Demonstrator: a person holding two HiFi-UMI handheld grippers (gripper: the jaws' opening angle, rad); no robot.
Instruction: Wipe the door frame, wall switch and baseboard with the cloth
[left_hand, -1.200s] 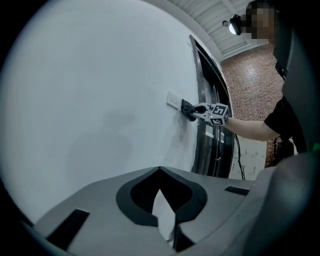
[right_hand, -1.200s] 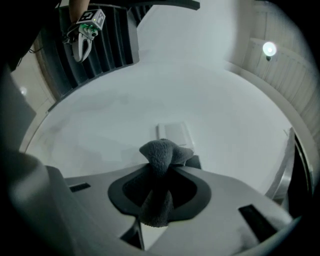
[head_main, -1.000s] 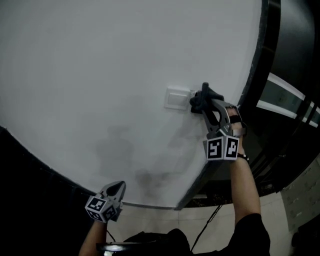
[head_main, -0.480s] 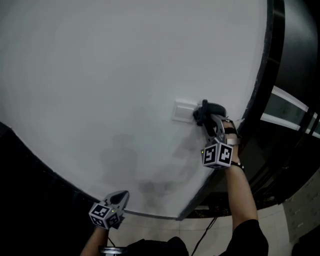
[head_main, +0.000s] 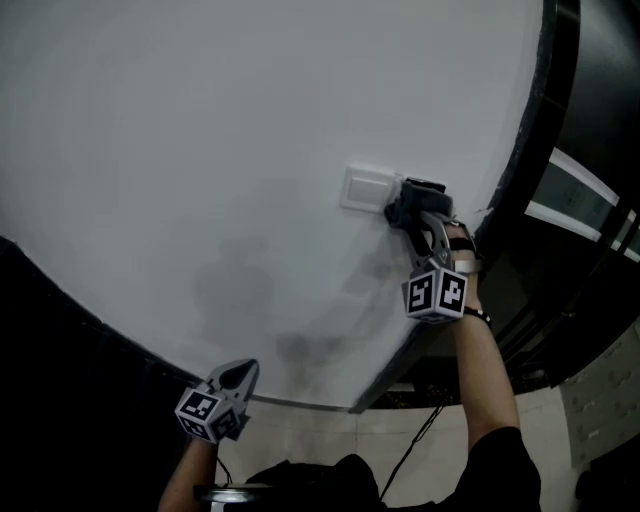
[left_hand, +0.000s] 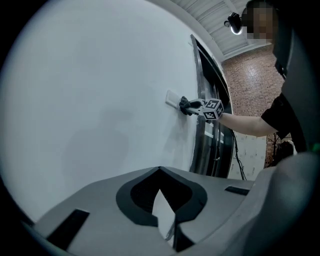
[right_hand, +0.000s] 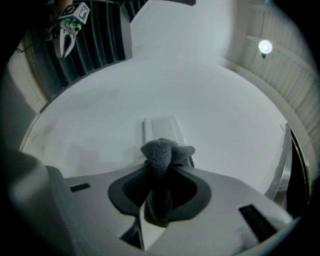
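At the right edge of the wall switch (head_main: 366, 188), the right gripper (head_main: 403, 207) still wipes, clamped on the cloth (right_hand: 161, 156); the left gripper (head_main: 243, 372) hangs closed, empty.

My grey left gripper (left_hand: 159, 169) is facing the plain white wall (left_hand: 90, 90), its jaws meeting at the tips around nothing. Farther along, my right gripper (left_hand: 193, 105) is holding a dark cloth (left_hand: 184, 106) against the white rectangular wall switch (left_hand: 172, 98).

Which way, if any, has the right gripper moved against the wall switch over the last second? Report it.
No. The right gripper keeps its cloth at the wall switch's right edge throughout; only the head view itself shifts.
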